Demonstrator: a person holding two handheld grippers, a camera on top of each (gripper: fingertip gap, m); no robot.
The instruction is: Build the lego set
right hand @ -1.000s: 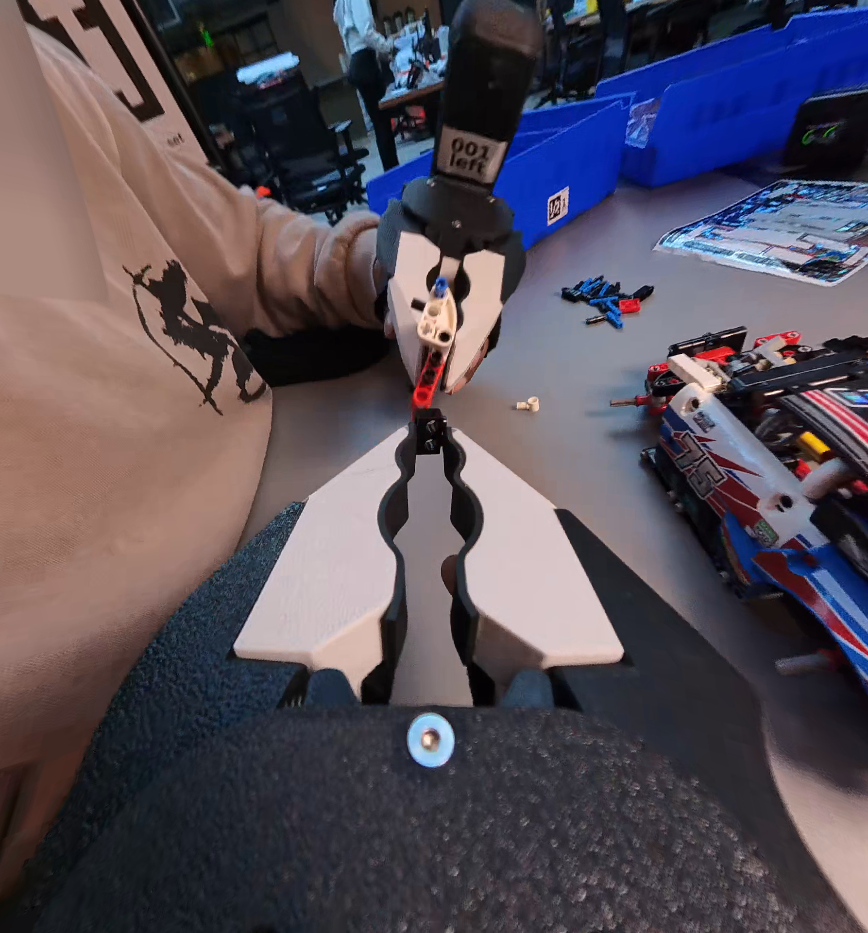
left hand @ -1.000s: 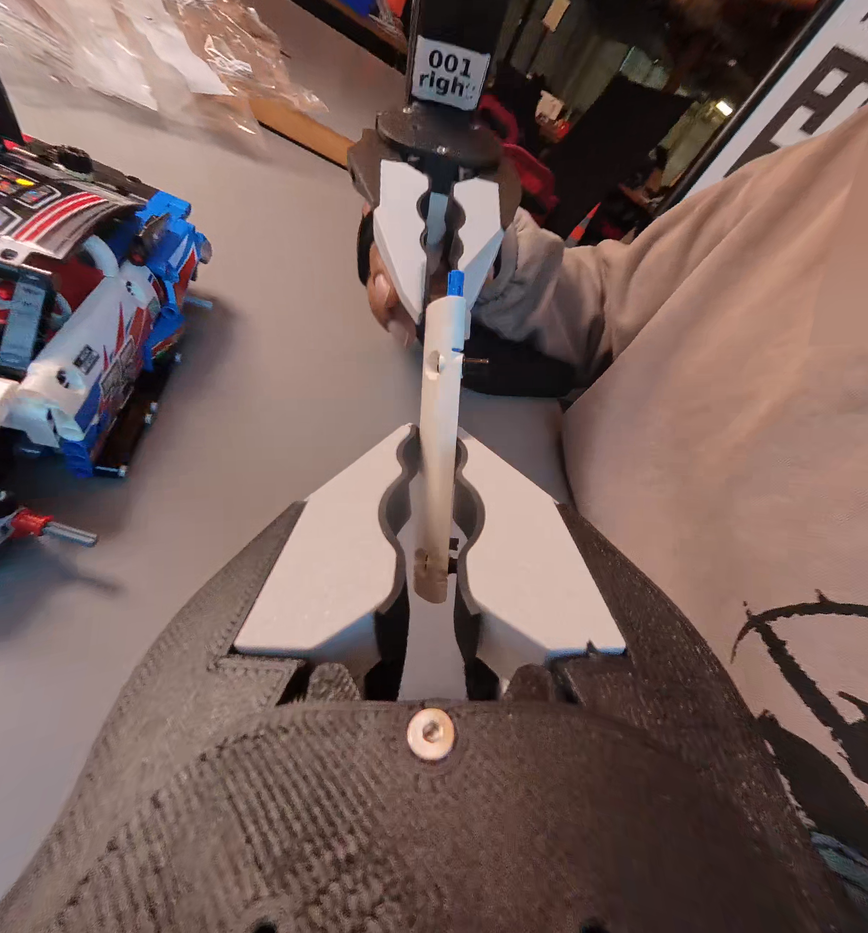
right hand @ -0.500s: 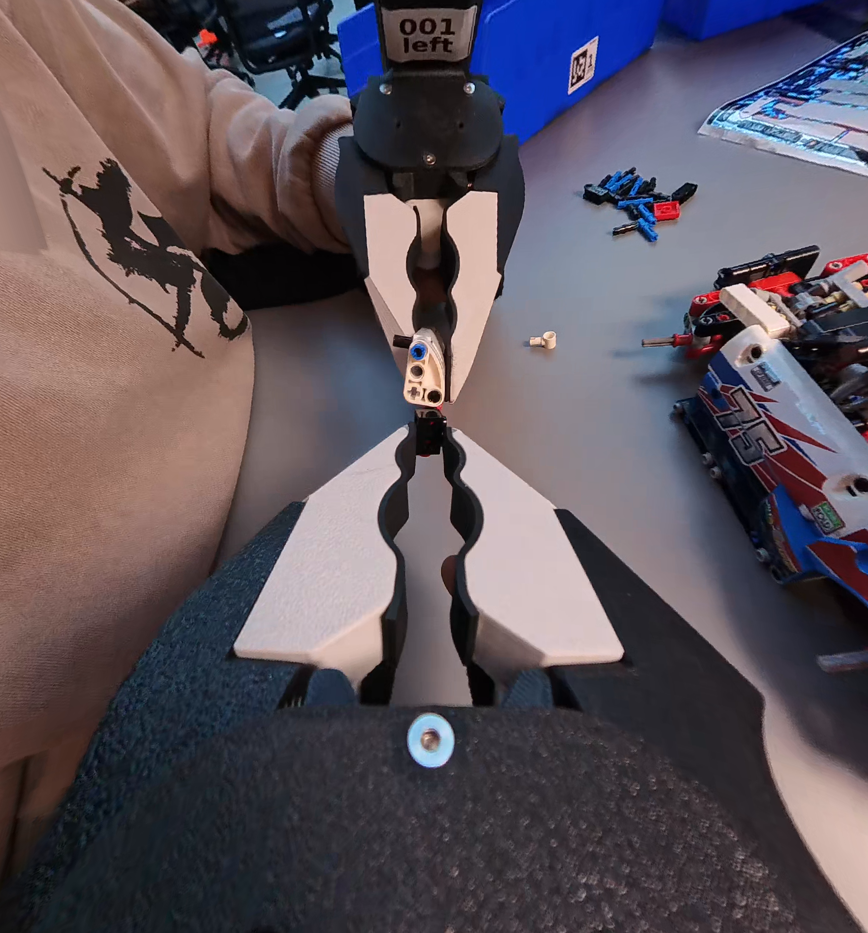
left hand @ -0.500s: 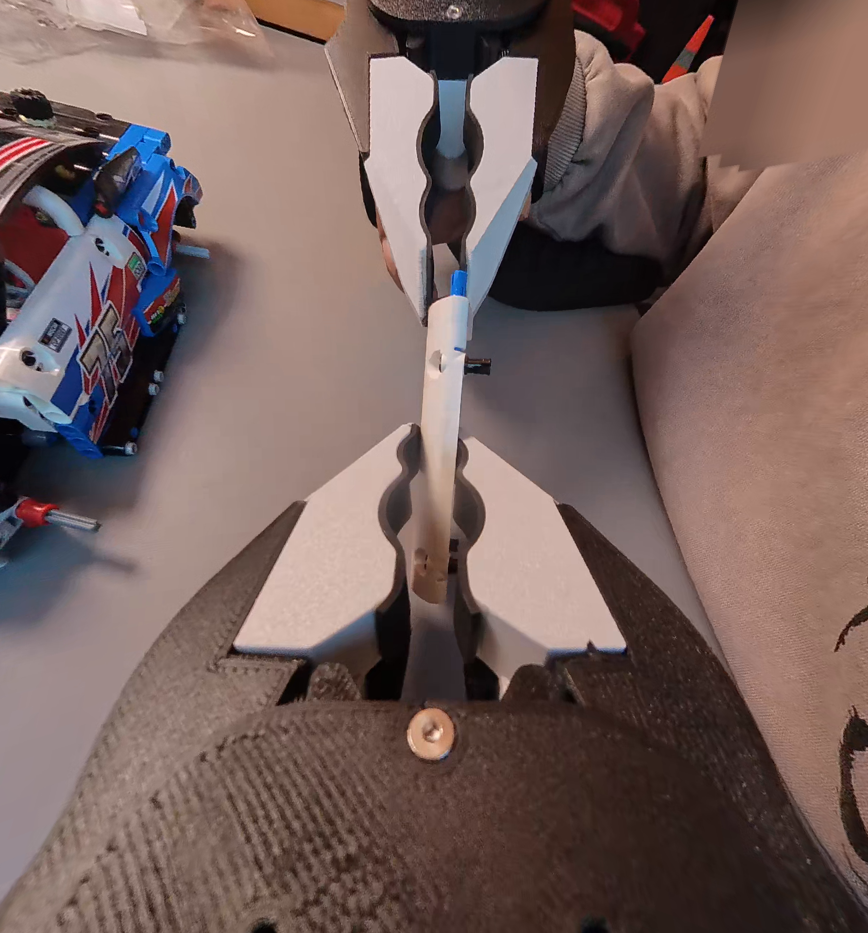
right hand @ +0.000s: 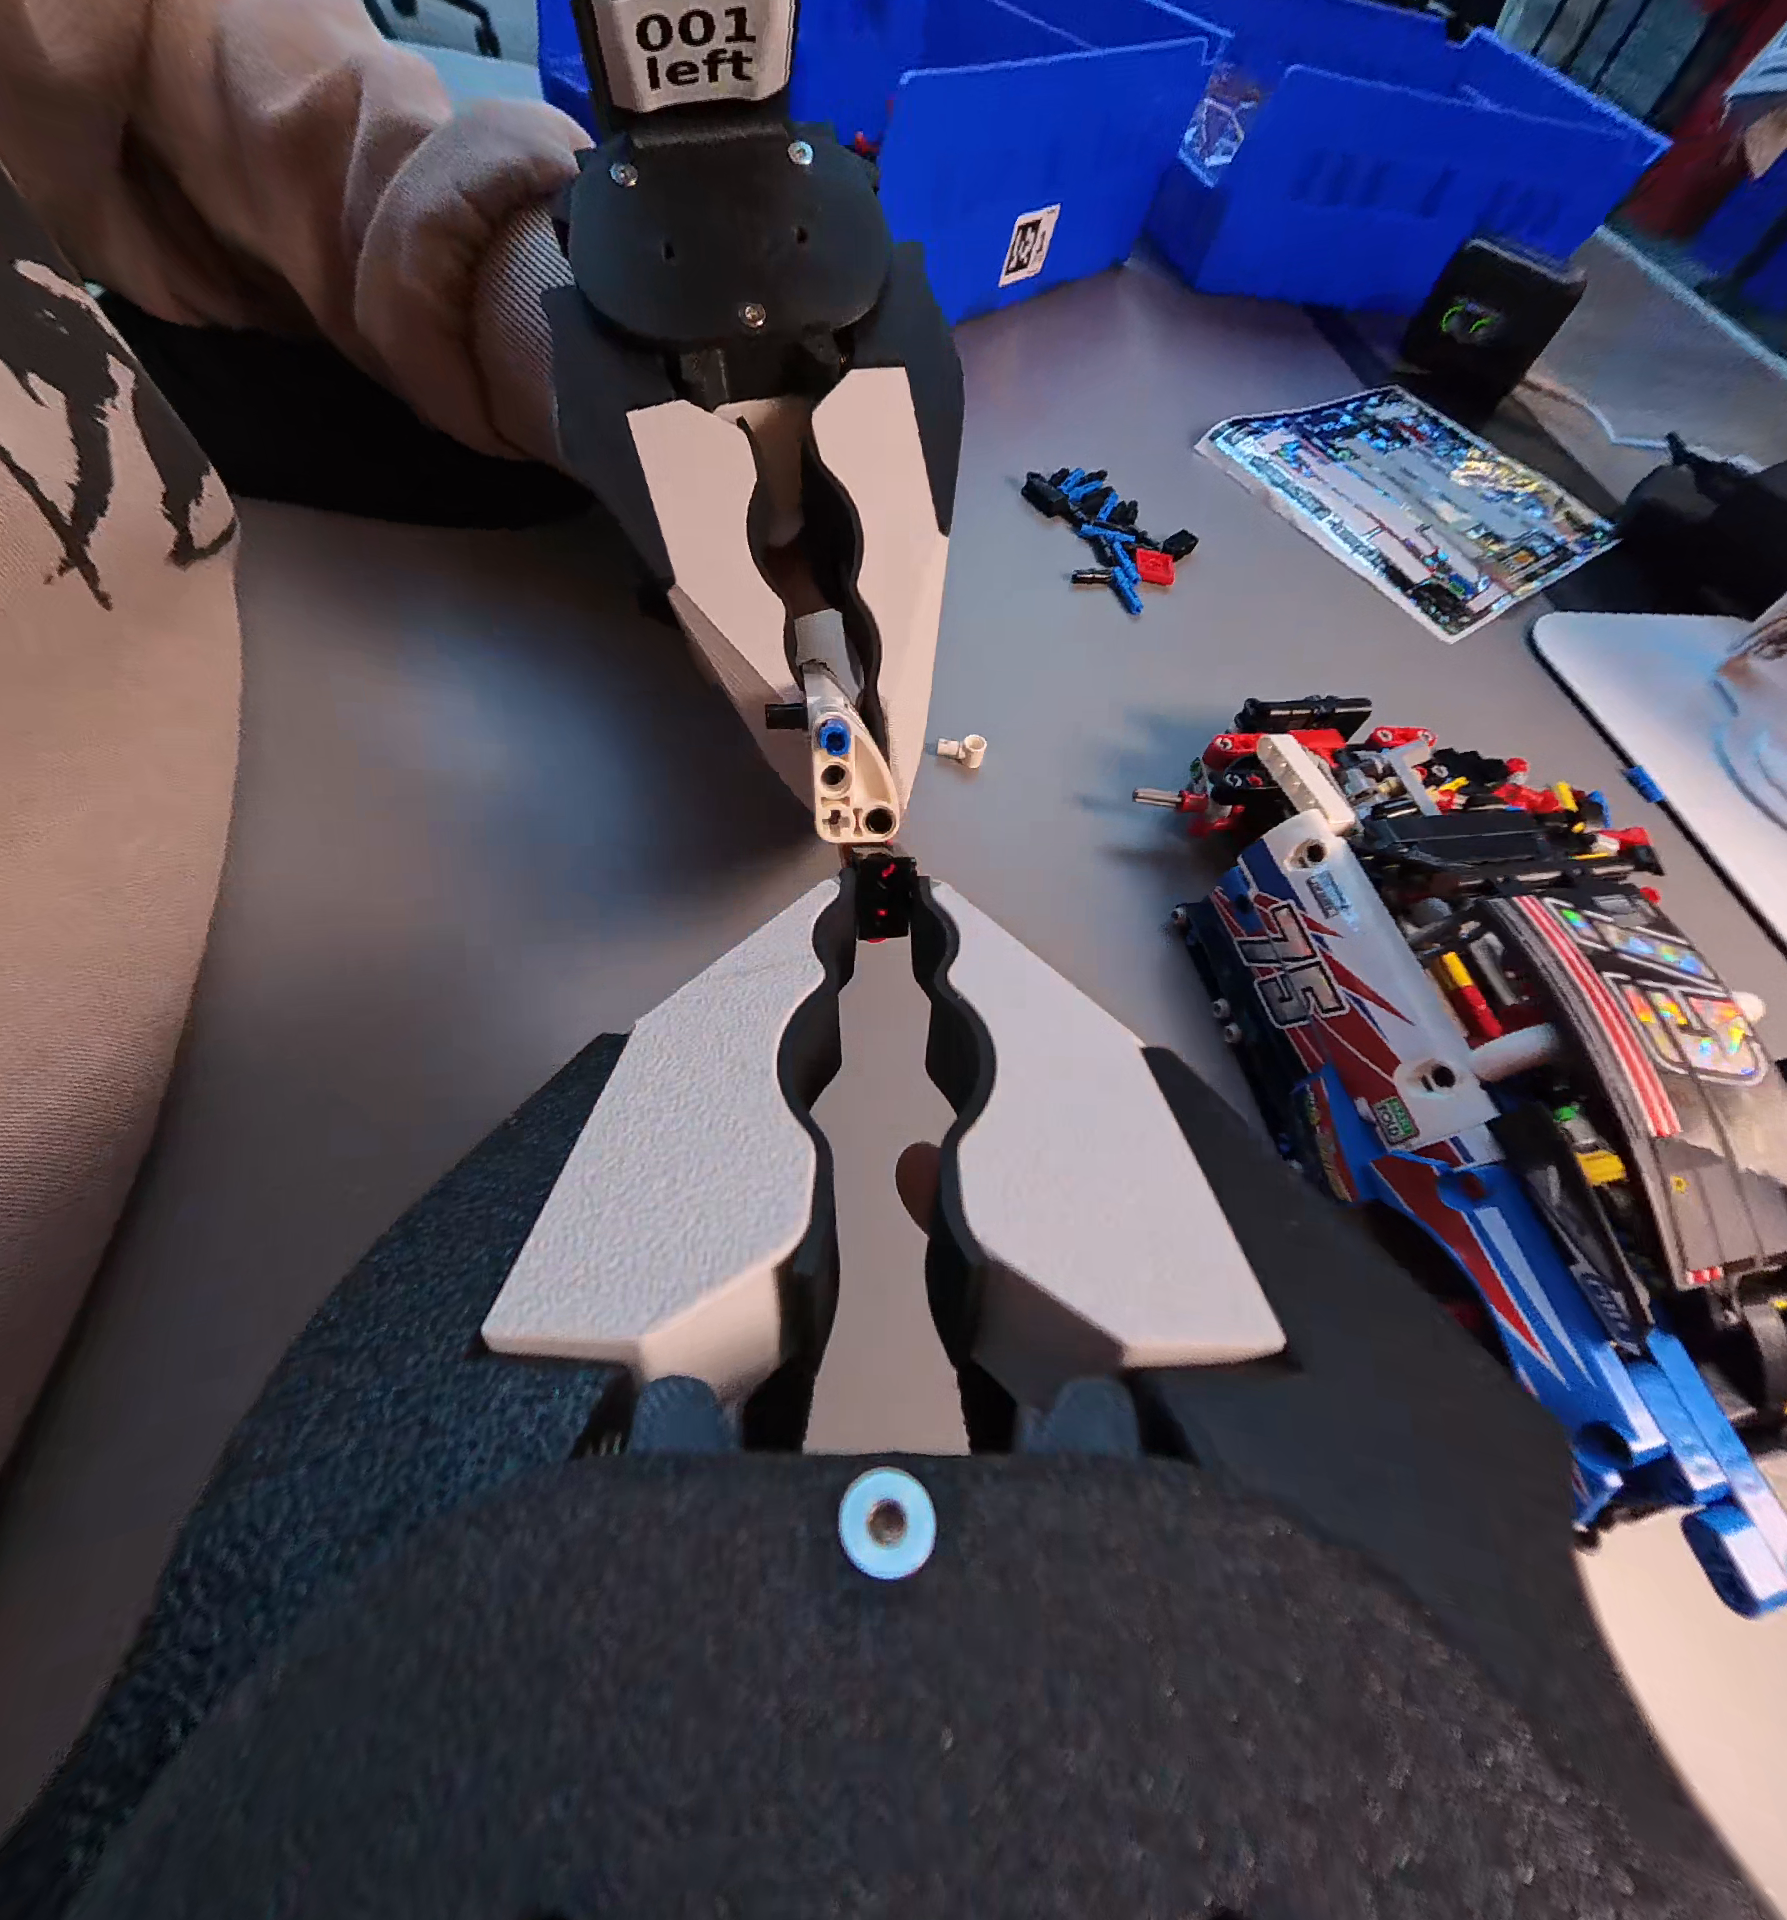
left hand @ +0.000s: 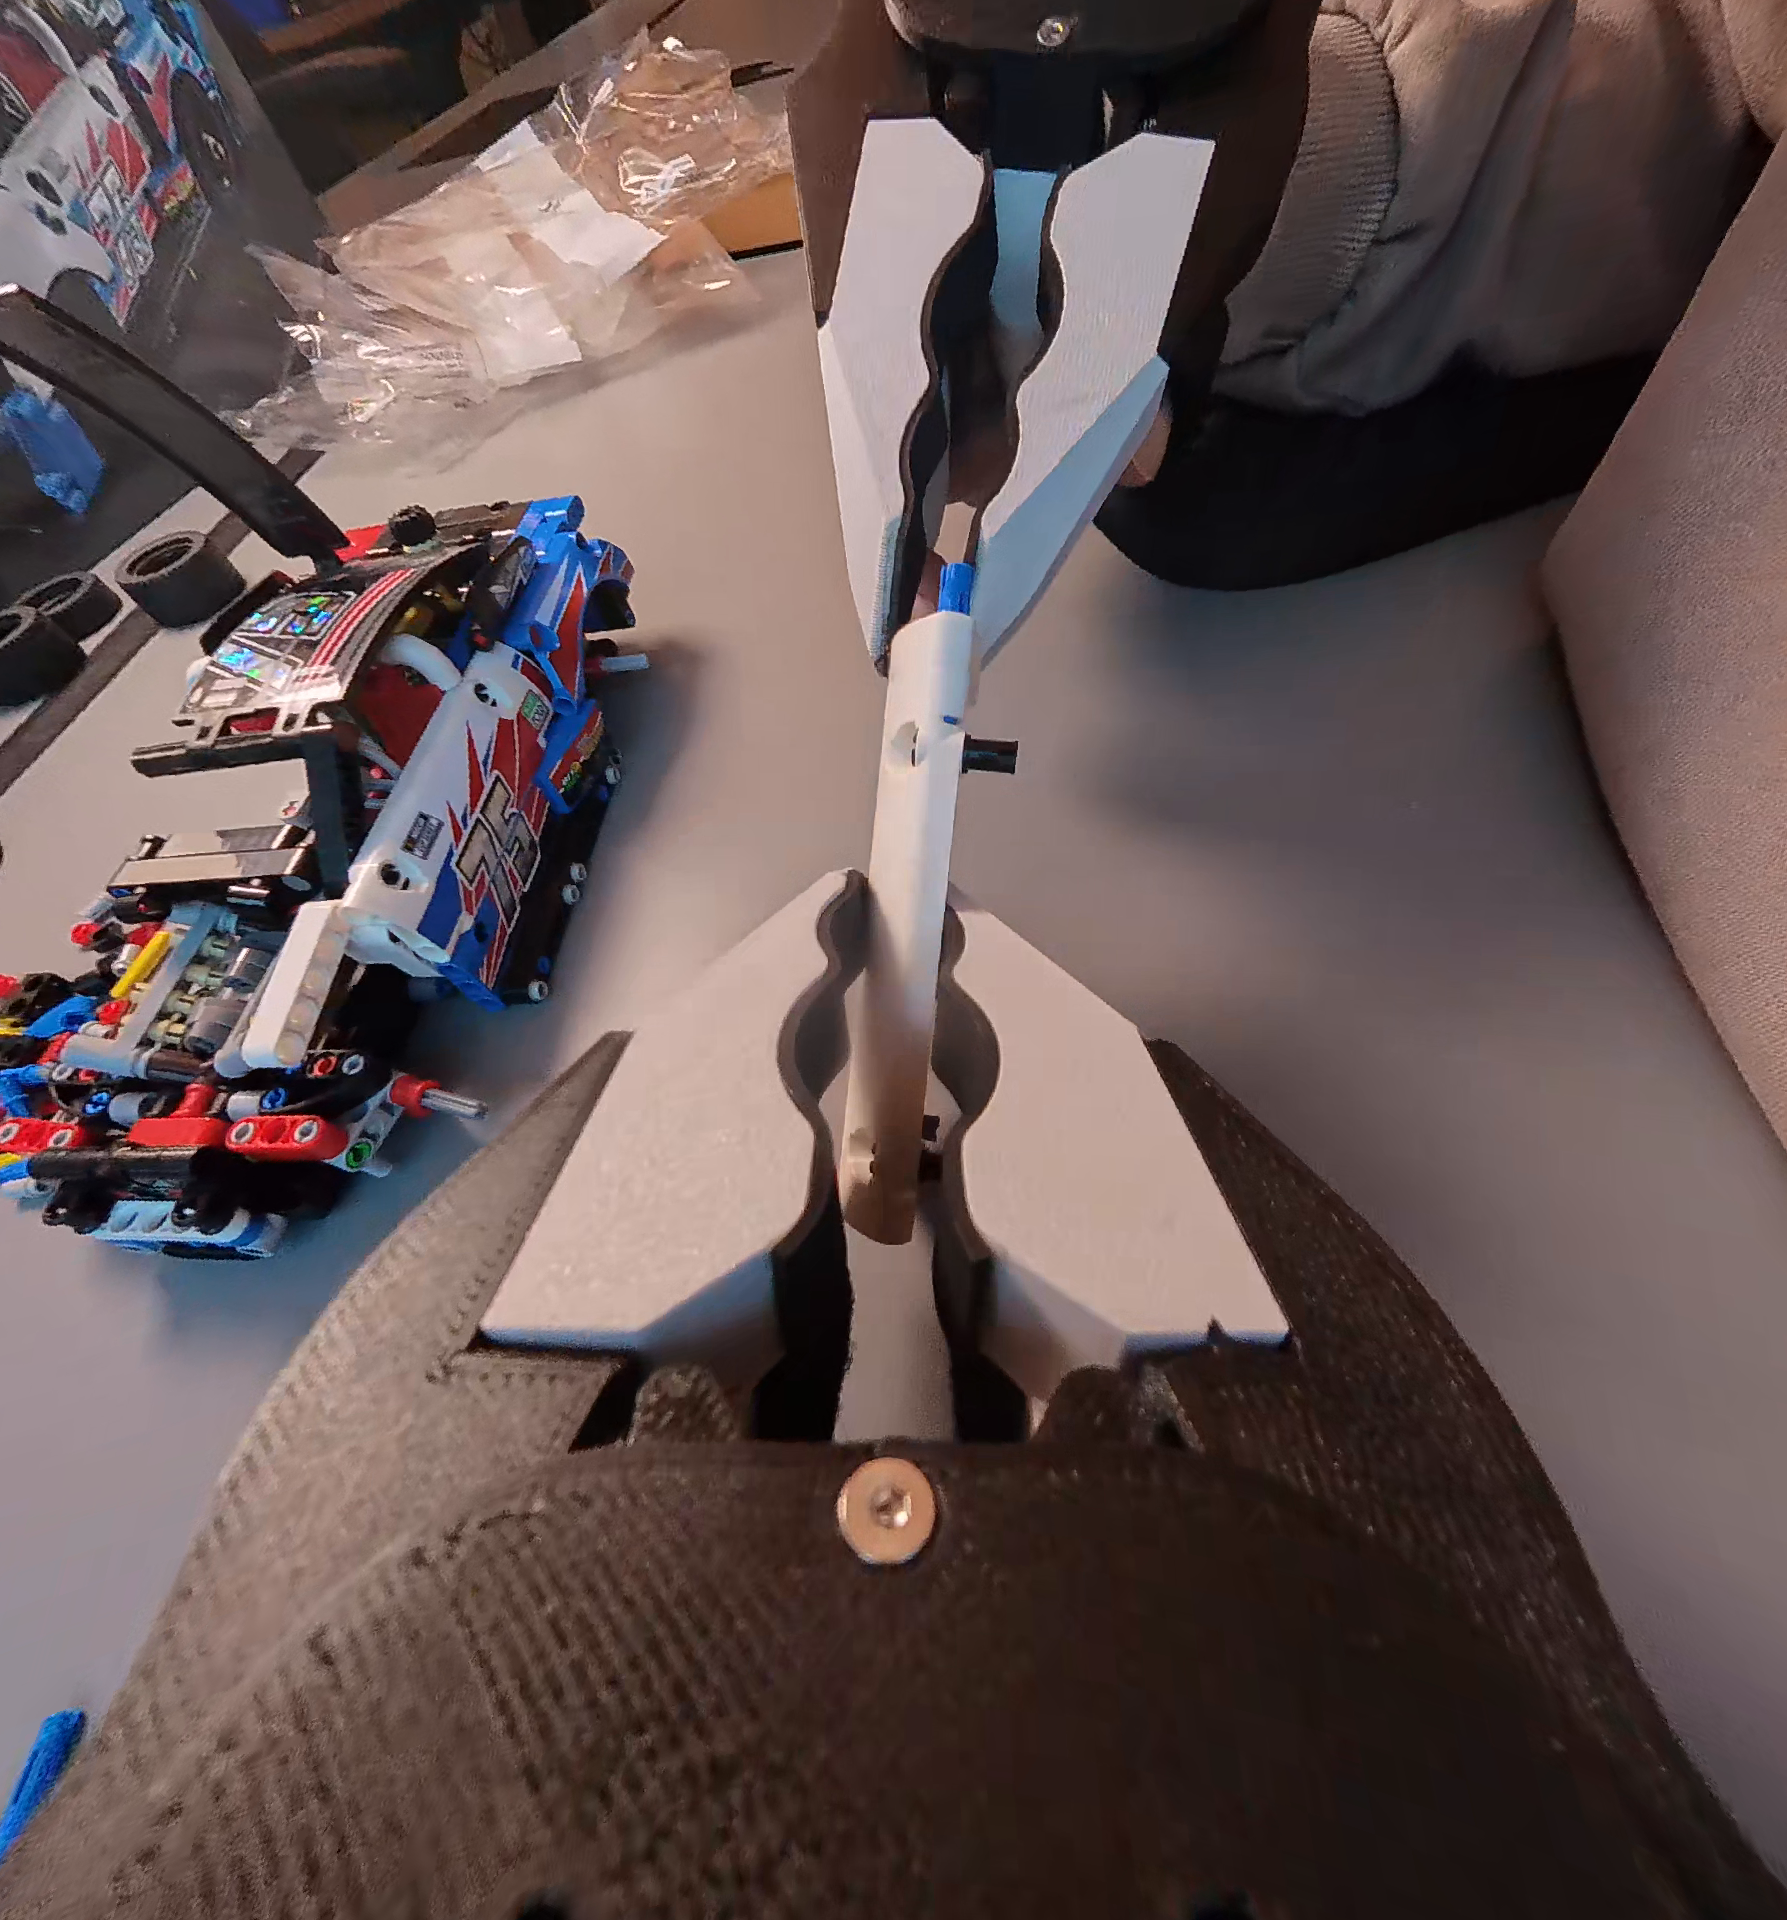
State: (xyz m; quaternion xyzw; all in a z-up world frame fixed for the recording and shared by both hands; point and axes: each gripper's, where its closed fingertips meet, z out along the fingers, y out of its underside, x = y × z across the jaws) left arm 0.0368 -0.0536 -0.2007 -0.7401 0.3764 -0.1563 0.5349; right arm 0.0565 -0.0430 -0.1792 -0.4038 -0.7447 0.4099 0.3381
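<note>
On the left of the grey bench (left hand: 1232,935) stands the half-built lego car (left hand: 390,862), a blue, white and red shell over a dense frame of beams and pins, its glossy stickered panels catching the light. It looks rigid as a whole, yet thin panels and pegged-on bits would probably pop off under a squeeze, so it seems best held by the chassis. Behind it lie crumpled clear plastic bags (left hand: 515,260) and loose black tyres (left hand: 68,613).

In the middle, the left gripper (left hand: 889,904) has its jaws clamped on a long white beam (left hand: 920,810), smooth hard plastic with round holes, a blue pin (left hand: 955,587) at its far tip and a black pin (left hand: 991,754) sticking out sideways. It looks light, stiff and rather slick; the grip along its flat sides, low on the shaft, seems sound, leaving the holed end free.

Facing it, the right gripper (right hand: 884,894) has its jaws pinched together on a small black connector (right hand: 886,891) with a trace of red, held just below the beam's end; whether they touch I cannot tell. So small a part could easily twist or slip from the tips.

Further right lie a tiny white connector (right hand: 964,750), a heap of blue and black pins (right hand: 1112,530), the instruction booklet (right hand: 1398,504) and blue bins (right hand: 1284,166).
</note>
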